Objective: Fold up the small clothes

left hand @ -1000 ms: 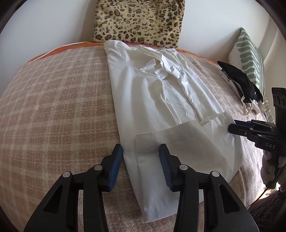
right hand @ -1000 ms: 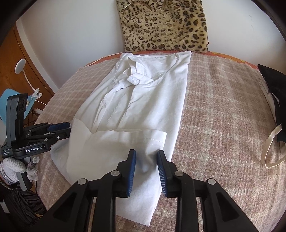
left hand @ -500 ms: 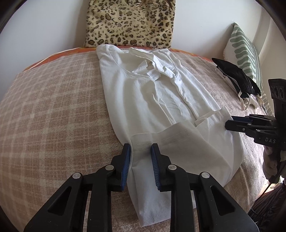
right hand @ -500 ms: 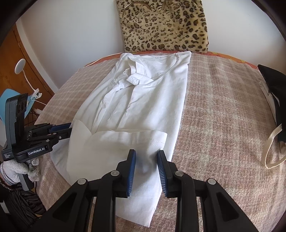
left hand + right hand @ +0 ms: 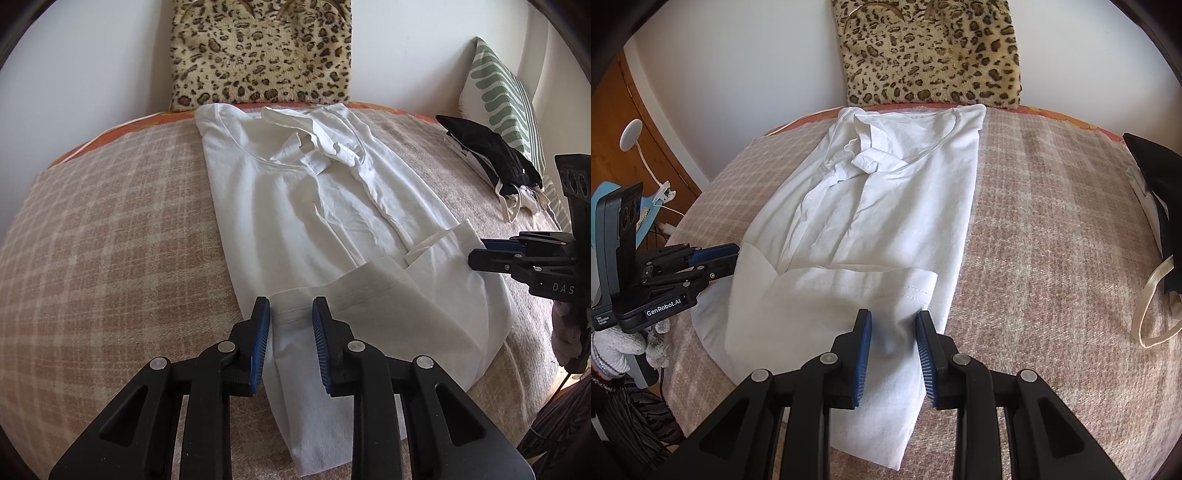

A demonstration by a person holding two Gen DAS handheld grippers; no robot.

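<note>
Against the white wall [image 5: 92, 66], a leopard cushion [image 5: 260, 51] backs the plaid blanket [image 5: 110, 229].

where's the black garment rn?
Left wrist view, far right: the black garment lies at the plaid blanket's edge, against the green-striped pillow, clear of the white shirt.

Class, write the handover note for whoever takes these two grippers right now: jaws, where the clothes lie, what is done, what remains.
Left gripper: jaws open, astride the corner of the turned-up hem.
Right gripper: jaws open over the opposite hem corner.
White shirt lies lengthwise on the checked blanket, sides folded in, bottom hem turned up slightly.
Left: grip both corners, carry the hem toward the collar.
Dark clothes wait beside the striped pillow.
</note>
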